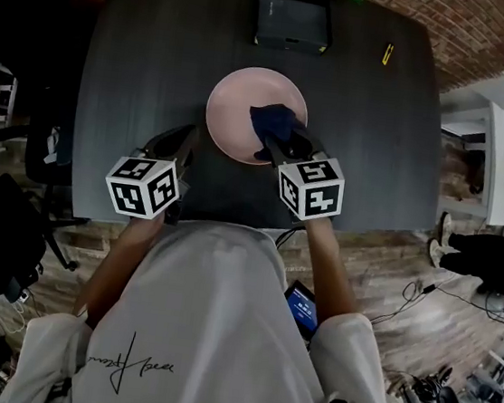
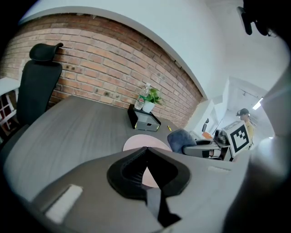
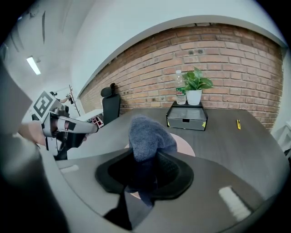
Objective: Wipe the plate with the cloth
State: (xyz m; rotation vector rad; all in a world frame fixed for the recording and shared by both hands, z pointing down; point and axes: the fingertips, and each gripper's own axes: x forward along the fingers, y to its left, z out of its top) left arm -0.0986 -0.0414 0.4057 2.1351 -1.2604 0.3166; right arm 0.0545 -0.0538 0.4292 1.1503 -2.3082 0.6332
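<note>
A pink plate [image 1: 247,95] lies flat on the dark table [image 1: 141,64]. My right gripper [image 1: 276,142] is shut on a dark blue cloth [image 1: 276,120], which bunches up out of the jaws [image 3: 148,132] above the plate's near right part [image 3: 186,145]. My left gripper [image 1: 191,143] hangs just off the plate's left rim, apart from it. In the left gripper view its jaws [image 2: 146,157] meet in a thin seam with nothing between them, and the plate [image 2: 143,142] shows beyond. The right gripper with the cloth [image 2: 179,139] appears there at the right.
A dark drawer box [image 1: 292,20] stands at the table's far edge with a bottle [image 3: 180,93] and a potted plant [image 3: 195,86] behind it. A small yellow item [image 1: 388,53] lies at the back right. A black chair [image 2: 38,86] stands at the left side.
</note>
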